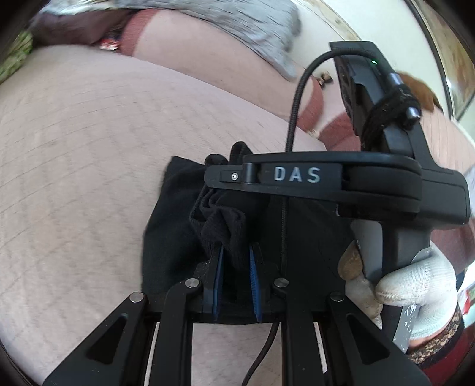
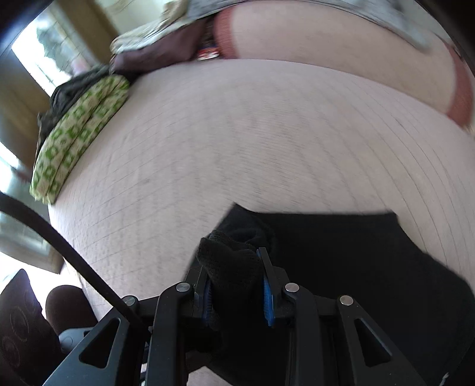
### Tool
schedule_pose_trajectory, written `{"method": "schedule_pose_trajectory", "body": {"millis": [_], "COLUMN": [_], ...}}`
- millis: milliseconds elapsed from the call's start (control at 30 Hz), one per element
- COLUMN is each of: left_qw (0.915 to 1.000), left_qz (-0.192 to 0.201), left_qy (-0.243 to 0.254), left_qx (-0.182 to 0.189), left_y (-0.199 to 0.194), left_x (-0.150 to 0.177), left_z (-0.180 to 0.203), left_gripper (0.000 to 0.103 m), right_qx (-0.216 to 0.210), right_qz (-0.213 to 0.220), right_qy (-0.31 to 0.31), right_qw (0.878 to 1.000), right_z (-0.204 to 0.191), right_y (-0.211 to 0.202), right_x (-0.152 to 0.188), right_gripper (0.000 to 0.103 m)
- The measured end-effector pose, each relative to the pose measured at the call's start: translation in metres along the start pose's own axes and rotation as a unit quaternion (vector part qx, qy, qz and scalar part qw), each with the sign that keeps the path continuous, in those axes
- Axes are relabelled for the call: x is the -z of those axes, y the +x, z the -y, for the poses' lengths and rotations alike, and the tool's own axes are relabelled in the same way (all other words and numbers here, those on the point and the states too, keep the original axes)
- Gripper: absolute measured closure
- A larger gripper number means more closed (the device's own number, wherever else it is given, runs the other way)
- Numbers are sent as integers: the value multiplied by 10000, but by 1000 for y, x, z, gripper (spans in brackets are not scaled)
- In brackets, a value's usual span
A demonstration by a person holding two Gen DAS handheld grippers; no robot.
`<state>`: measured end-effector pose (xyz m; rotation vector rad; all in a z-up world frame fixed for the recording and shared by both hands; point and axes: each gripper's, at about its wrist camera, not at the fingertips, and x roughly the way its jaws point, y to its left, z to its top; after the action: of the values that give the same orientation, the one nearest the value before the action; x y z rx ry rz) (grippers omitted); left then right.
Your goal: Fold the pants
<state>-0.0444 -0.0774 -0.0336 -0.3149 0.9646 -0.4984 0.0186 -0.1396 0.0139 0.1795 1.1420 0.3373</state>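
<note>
**Both grippers pinch bunched black pants over the bed**

The black pants (image 1: 175,213) lie on a pale pink quilted bed (image 1: 74,148), partly spread flat and partly gathered up into the two tools. In the left wrist view, the left gripper (image 1: 236,267) has its blue-padded fingers (image 1: 219,267) drawn close together on a crumpled, ribbed fold of the cloth, which stands up between them. Just beyond and to the right in that same view sits the right gripper (image 1: 225,175), seen side-on with "DAS" lettered on its body; its tip presses into the same bunch of fabric, so the two tools work almost touching. A white-gloved right hand (image 1: 415,291) grips its handle.

In the right wrist view, the right gripper (image 2: 236,285) is likewise closed on a thick wad of the pants (image 2: 341,252), the knit edge bulging above its blue pads (image 2: 267,297). The rest of the garment spreads flat to the right across the bed (image 2: 237,133).

Farther off, a green-patterned folded cloth (image 2: 74,142) rests at the bed's left edge, and a grey blanket (image 1: 237,26) drapes over a pillow at the far end. Both views are blurred.
</note>
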Motion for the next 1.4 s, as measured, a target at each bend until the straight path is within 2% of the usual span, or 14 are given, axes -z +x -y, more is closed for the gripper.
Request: {"method": "schedule_pose_trajectory", "body": {"millis": [67, 167, 267, 367, 467, 600, 700, 767, 867, 933, 1000, 1067, 1267, 1400], "left_qw": [9998, 9991, 9980, 9976, 9986, 9999, 9990, 9986, 9981, 9981, 9979, 9978, 9978, 9966], "left_qz": [-78, -291, -359, -295, -172, -87, -155, -169, -176, -160, -147, -177, -8, -371], "left_qy": [146, 291, 504, 525, 444, -1, -262, -293, -289, -264, -262, -270, 301, 359], "left_qx": [-57, -37, 143, 335, 222, -103, -319, -411, -507, -540, -568, -570, -591, -639], "left_y": [9, 16, -4, -36, -54, -43, -42, -39, -40, -47, -44, -36, -9, 30], "left_x": [2, 6, 15, 30, 38, 26, 24, 25, 25, 27, 24, 17, -8, -10], "left_z": [11, 23, 28, 25, 14, -4, -16, -18, -19, -16, -17, -15, 20, 28], "left_gripper": [87, 80, 61, 45, 45, 45, 45, 45, 45, 45, 45, 45, 45, 45], "right_qx": [53, 224, 407, 479, 632, -573, -1761, -2164, -1679, -1666, -1603, -1079, -1491, -2631], "right_qz": [89, 182, 472, 831, 1319, 1677, 1460, 1291, 1025, 959, 988, 922, 1756, 2071], "right_qy": [197, 505, 836, 1207, 1339, 1365, 1411, 1607, 2031, 2462, 2789, 2847, 2516, 2485], "right_qw": [9998, 9983, 9945, 9880, 9801, 9747, 9632, 9543, 9592, 9499, 9417, 9481, 9400, 9089], "right_z": [19, 45, 71, 95, 104, 89, 74, 72, 86, 102, 113, 117, 122, 120], "right_y": [-3, -8, -23, -46, -73, -88, -69, -50, -26, -22, -31, -37, -69, -62], "right_x": [8, 18, 31, 43, 54, 67, 72, 76, 85, 99, 111, 118, 108, 88], "right_gripper": [73, 57, 36, 34, 34, 34, 34, 34, 36, 50, 46, 41, 39, 39]}}
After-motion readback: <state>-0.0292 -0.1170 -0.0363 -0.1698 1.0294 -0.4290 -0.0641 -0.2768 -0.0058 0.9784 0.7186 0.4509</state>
